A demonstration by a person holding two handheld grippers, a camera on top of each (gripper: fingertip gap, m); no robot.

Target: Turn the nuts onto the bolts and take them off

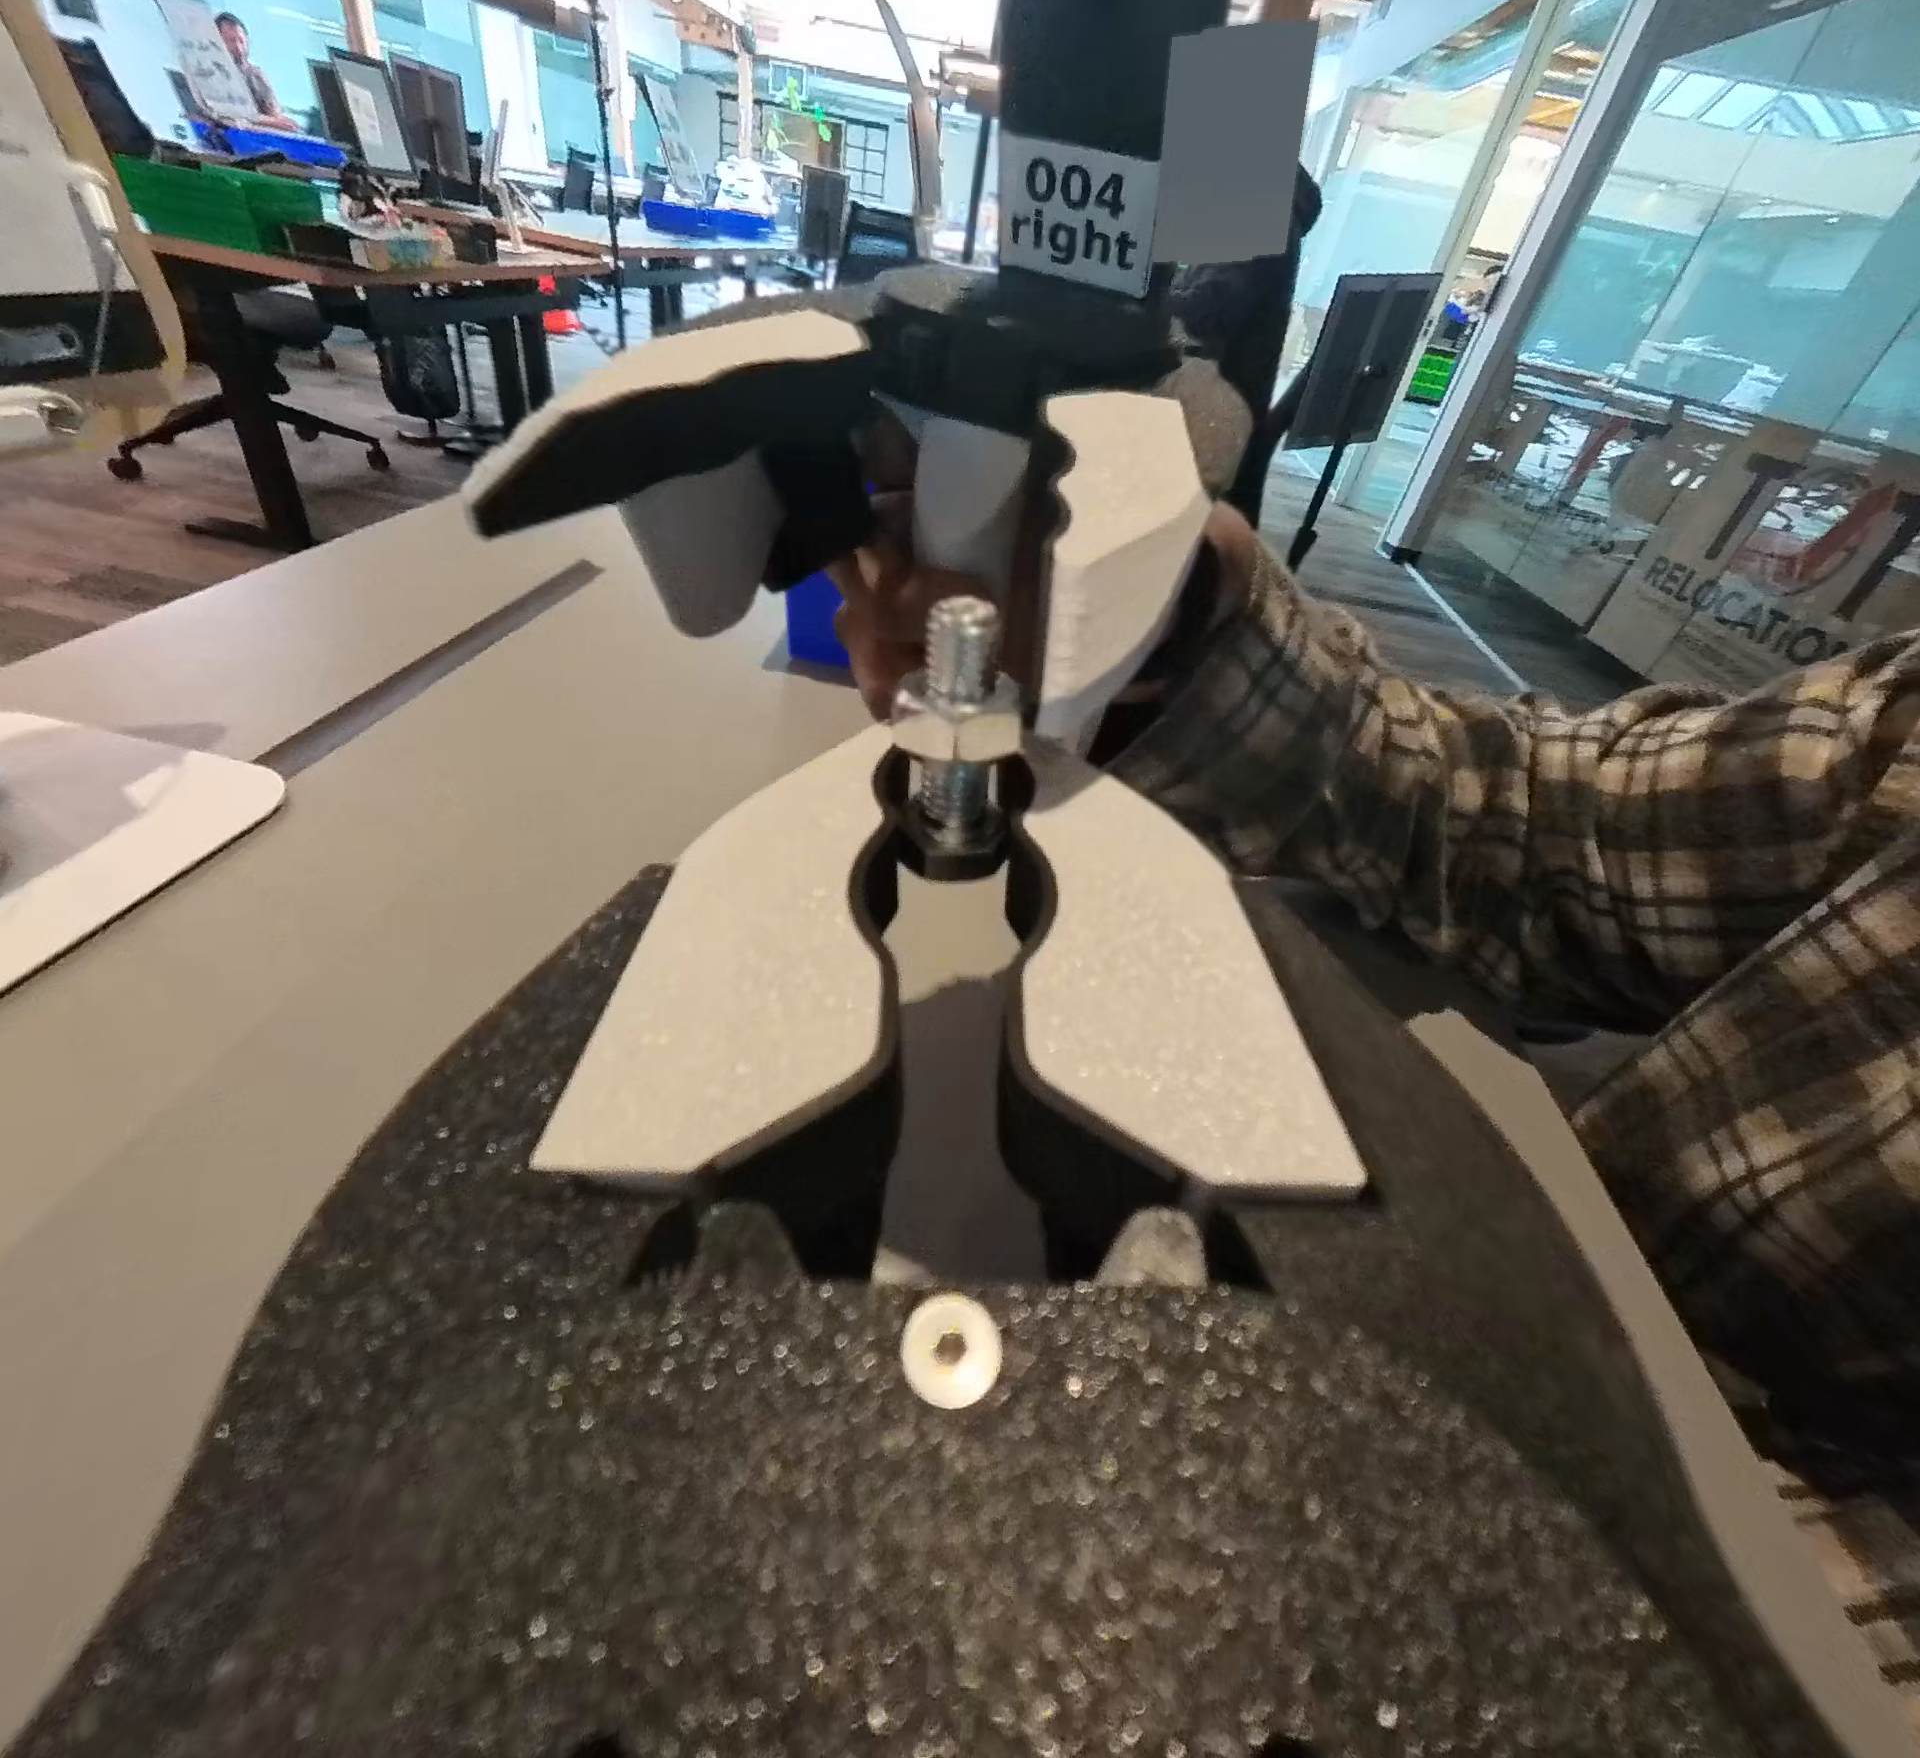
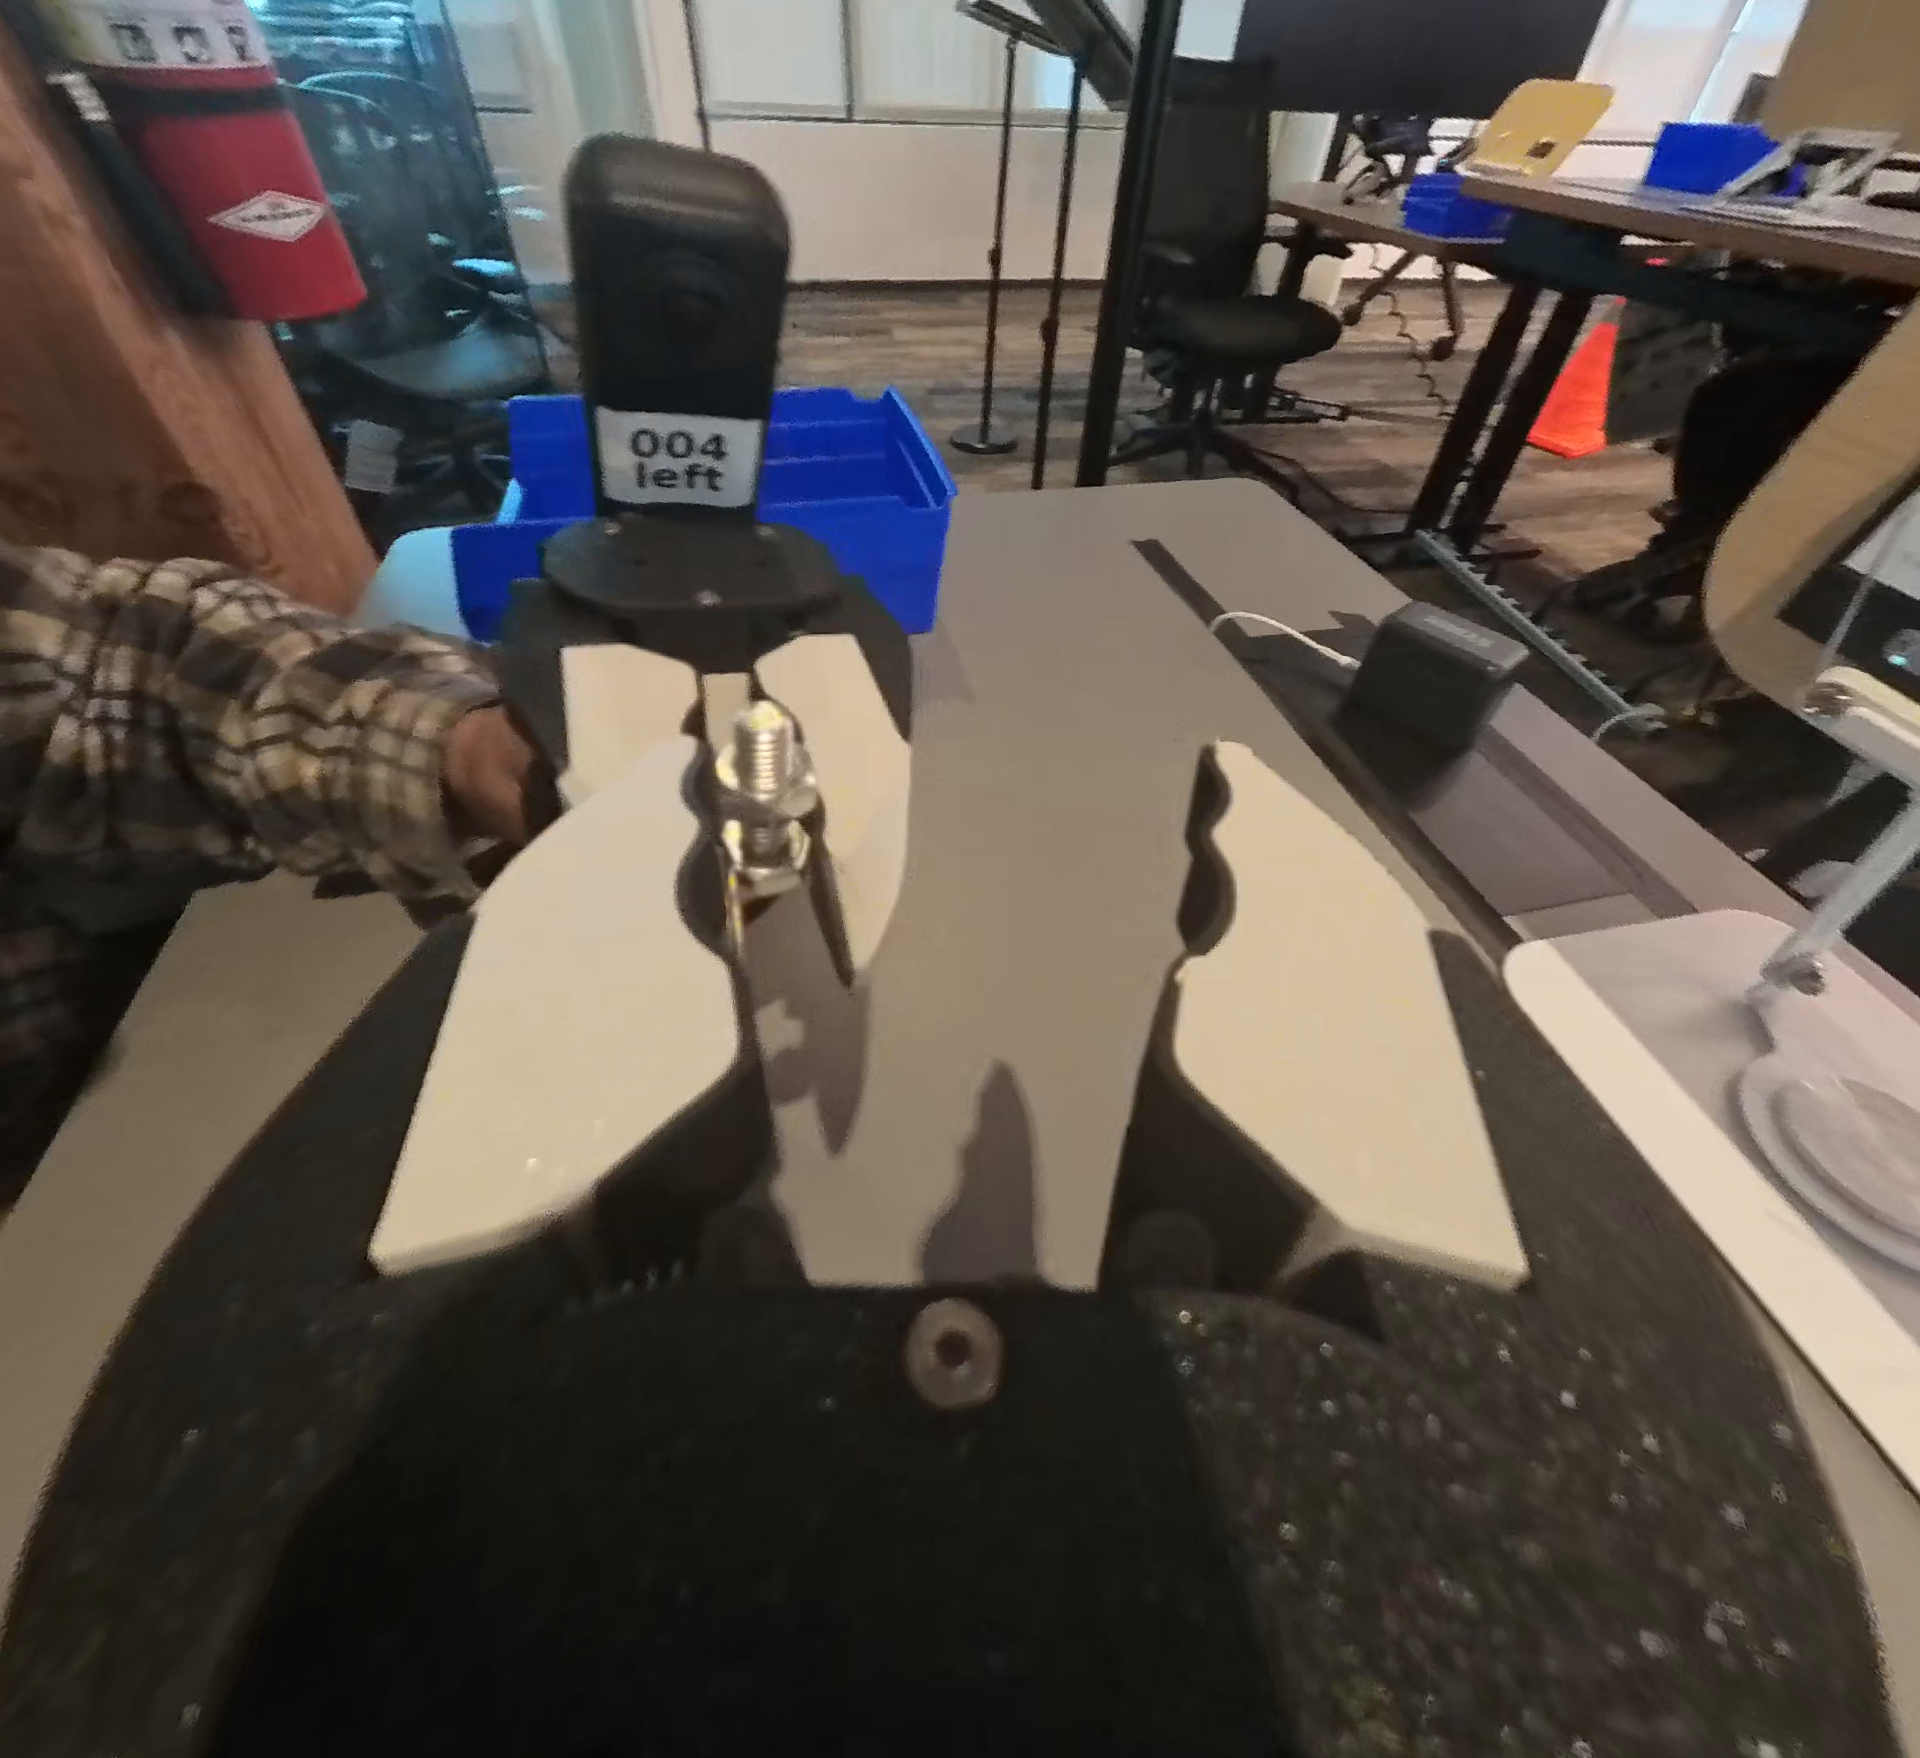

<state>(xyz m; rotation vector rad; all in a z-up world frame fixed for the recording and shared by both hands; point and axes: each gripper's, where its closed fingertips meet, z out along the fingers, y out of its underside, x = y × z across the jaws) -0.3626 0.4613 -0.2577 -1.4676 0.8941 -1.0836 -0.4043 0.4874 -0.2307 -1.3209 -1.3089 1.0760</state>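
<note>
Steel bolt (image 1: 961,752) stands upright, clamped low on its shaft by my left tool (image 1: 951,861) so it cannot spin; nut (image 1: 956,721) sits partway down the thread; my right tool (image 2: 971,887) hangs spread wide and empty above the desk (image 1: 436,825), probably regripping.

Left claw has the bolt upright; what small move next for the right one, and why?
Probably bring the right claw across and close it on the nut. It is open and empty beside the bolt, which the left claw clamps upright with the nut partway down.
</note>
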